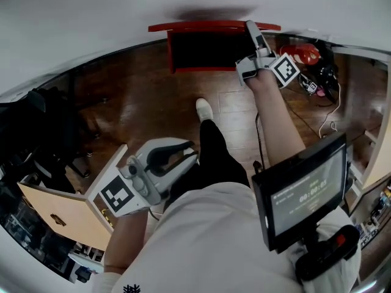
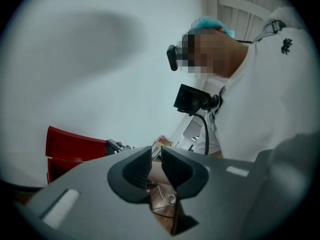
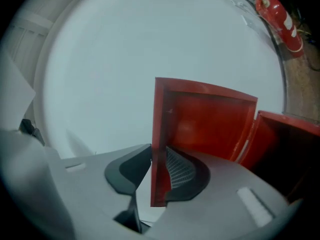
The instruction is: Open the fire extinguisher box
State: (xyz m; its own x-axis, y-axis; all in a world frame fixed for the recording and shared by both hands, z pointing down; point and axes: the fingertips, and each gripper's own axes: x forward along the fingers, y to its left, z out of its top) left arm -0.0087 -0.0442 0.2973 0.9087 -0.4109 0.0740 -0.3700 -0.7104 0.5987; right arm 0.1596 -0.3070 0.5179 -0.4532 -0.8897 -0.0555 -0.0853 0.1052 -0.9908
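Fire extinguisher box [image 1: 206,49] is seen on the wooden floor [image 1: 140,102], set against the white wall [image 1: 122,11], dark interior exposed. Its red door [image 3: 210,119] is swung out from the box body, seen at the right of the right gripper view.

Right gripper [image 3: 159,166] is clamped on the door's free edge: the flange is taken between the two pads, the ribbed pad on the inner face, the smooth pad on the outer. In the head view it is reached out to the box's top right [image 1: 252,29].

Left gripper [image 2: 156,166] is held low by the person's lap [image 1: 189,154], well apart from the box. Jaws are almost together, only a narrow gap left; nothing is held between them.

A red fire extinguisher [image 1: 305,54] is seen lying on the floor just right of the box, among cables
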